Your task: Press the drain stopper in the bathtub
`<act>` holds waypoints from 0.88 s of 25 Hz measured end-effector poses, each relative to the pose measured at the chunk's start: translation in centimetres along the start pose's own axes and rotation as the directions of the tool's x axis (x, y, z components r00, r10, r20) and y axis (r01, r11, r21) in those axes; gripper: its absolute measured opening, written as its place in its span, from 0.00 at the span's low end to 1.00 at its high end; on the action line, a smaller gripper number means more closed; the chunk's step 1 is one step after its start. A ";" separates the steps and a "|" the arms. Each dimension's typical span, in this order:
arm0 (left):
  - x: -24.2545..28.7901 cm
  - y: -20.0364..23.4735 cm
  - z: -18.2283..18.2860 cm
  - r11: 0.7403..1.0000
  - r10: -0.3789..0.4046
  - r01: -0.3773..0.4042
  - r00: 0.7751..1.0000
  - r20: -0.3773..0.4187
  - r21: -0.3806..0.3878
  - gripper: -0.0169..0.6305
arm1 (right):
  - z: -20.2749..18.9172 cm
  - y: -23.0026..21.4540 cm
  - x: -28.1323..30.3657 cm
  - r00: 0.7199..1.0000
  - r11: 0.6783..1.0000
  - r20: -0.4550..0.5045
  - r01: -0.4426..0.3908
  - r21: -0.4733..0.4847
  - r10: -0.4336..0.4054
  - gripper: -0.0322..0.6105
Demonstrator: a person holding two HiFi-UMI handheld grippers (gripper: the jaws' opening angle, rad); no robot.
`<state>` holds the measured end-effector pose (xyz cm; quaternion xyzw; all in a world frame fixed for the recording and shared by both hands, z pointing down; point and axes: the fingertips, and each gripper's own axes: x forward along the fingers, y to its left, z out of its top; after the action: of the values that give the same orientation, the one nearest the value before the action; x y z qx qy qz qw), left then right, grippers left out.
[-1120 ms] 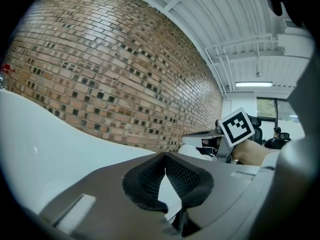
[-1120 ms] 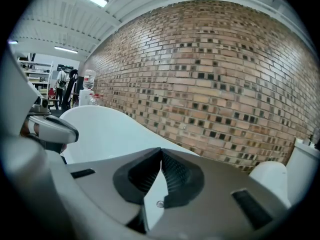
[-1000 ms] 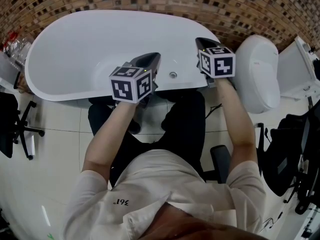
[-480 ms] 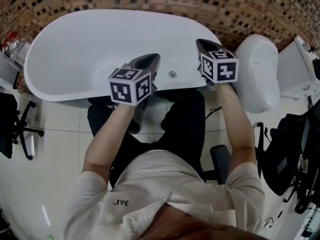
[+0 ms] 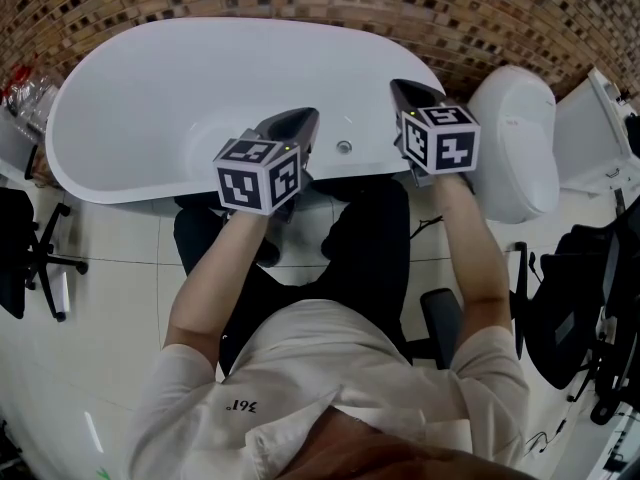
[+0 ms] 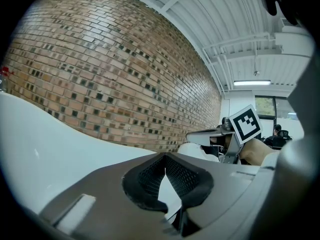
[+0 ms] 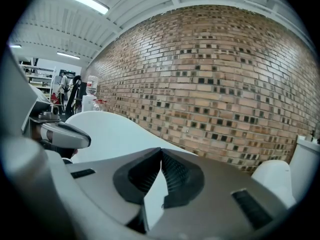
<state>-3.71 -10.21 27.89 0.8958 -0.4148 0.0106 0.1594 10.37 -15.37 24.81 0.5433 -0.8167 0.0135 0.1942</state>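
The white bathtub [image 5: 130,88] stands against a brick wall, and its small round metal drain stopper [image 5: 344,147] sits on the near inner side. My left gripper [image 5: 308,116] hangs over the tub's near rim, just left of the stopper, jaws shut on nothing. My right gripper [image 5: 397,85] is up and to the right of the stopper, over the tub's right end, also shut and empty. In the left gripper view the left gripper [image 6: 165,156] shows its pads meeting. The right gripper [image 7: 161,150] shows the same in its own view. Neither gripper view shows the stopper.
A white toilet [image 5: 515,138] stands right of the tub. Black office chairs sit at the far left [image 5: 25,253] and far right [image 5: 590,298]. The person's legs are on white floor tiles [image 5: 110,298] close to the tub's near side.
Both grippers have barely drifted: the left cube slightly left, the right cube slightly right. Jaws stay shut.
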 end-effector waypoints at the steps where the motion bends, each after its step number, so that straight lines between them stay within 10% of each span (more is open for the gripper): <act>1: -0.1 0.0 0.0 1.000 0.001 -0.001 1.000 0.002 0.003 0.04 | 0.0 0.1 -0.1 1.000 1.000 0.002 -0.002 0.000 0.002 0.07; 22: -0.3 0.2 -0.6 1.000 0.011 -0.011 1.000 -0.010 0.018 0.04 | -1.5 0.4 -1.0 1.000 0.999 0.009 -0.011 0.036 0.011 0.07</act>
<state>-3.98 -9.90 28.50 0.8948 -0.4188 0.0195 0.1534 10.84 -13.95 25.91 0.5421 -0.8202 0.0271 0.1807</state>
